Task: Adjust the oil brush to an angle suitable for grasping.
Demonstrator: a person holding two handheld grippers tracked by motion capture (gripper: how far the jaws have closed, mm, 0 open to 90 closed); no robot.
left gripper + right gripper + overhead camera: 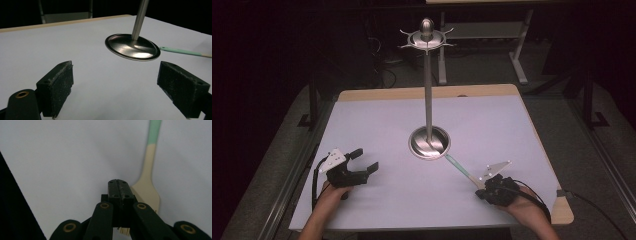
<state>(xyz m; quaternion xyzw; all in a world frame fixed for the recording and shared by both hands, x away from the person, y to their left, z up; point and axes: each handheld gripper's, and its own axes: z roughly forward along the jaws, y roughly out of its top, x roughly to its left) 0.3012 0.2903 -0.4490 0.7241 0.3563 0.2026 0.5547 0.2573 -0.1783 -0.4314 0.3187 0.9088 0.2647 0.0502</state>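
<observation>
White counter [387,115] spreads under your grippers: right jaws closed, pinching a cream, mint-handled brush [149,170]; left jaws stand open, empty.

The tall polished-metal stand [429,90] with its round mirror-glossy base looks smooth and reflective on the matt pale worktop [377,120] with its light wood edge, beside the cream brush with a smooth mint-green handle [149,170] and the grainy matt black claw pads [58,87].
</observation>
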